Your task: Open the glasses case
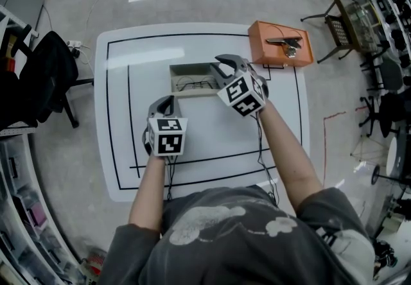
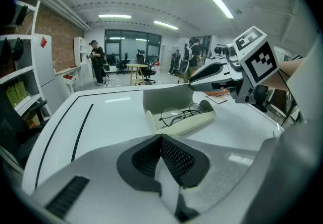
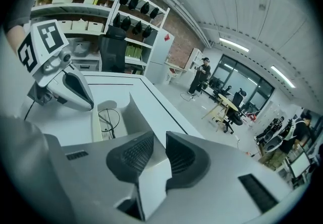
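Observation:
The pale glasses case (image 1: 191, 79) lies open on the white table (image 1: 212, 142), with its lid standing up at the far side. In the left gripper view, wire-framed glasses (image 2: 180, 114) rest inside the case (image 2: 187, 123). My left gripper (image 1: 166, 103) hovers over the table just short of the case, its jaws shut on nothing (image 2: 161, 140). My right gripper (image 1: 222, 64) hangs above the case's right end. Its jaws (image 3: 159, 147) stand a little apart with nothing between them. In the right gripper view the case (image 3: 96, 122) lies below the left gripper (image 3: 89, 103).
An orange box (image 1: 280, 43) with a metal object on top stands at the table's far right corner. A black chair (image 1: 45, 78) is off the left edge, more chairs and benches to the right. People stand far back in the room (image 2: 96, 61).

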The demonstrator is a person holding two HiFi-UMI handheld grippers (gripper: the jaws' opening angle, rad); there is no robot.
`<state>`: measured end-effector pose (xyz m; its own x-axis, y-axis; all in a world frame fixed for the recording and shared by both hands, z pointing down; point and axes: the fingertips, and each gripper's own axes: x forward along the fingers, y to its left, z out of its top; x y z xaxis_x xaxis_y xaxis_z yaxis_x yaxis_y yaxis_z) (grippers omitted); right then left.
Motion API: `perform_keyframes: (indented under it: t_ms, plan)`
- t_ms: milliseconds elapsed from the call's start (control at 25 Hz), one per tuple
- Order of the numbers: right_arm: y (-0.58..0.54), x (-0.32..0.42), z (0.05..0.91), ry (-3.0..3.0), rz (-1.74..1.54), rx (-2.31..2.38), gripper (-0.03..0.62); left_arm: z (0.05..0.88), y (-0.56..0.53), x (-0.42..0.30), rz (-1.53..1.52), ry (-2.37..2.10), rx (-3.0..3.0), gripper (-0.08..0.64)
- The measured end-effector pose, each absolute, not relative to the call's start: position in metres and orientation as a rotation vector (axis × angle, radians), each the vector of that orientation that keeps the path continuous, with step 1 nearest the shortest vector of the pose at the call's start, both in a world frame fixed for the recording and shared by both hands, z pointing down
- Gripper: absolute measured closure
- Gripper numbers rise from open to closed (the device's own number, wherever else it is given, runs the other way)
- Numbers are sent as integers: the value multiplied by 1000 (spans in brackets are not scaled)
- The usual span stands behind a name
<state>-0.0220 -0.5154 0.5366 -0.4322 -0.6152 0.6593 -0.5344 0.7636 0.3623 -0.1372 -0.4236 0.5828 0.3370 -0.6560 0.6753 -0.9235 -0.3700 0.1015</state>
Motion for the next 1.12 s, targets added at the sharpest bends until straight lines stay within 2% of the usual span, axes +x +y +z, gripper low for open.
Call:
perform_keyframes:
  t_ms: [80, 240, 480, 600, 960, 1120]
  plan:
    - [-516, -21, 535, -2126, -135, 879, 504, 584, -424, -138, 754, -1384, 2132, 558]
    - [-510, -19, 528, -2130, -142, 917, 434, 584, -422, -138, 737, -1380, 2119, 558]
    - [-490, -12, 507, -2157, -166, 950, 436, 572, -417, -146, 681, -1400, 2100, 558]
    - [-477, -5, 494, -2164, -179, 980, 458, 554, -409, -149, 672, -1427, 2124, 558]
    - [-432, 21, 459, -2211, -164, 1098, 585, 487, -374, -141, 566, -1518, 2210, 558]
    - [-405, 31, 450, -2239, -118, 1116, 591, 468, -349, -133, 531, -1540, 2228, 558]
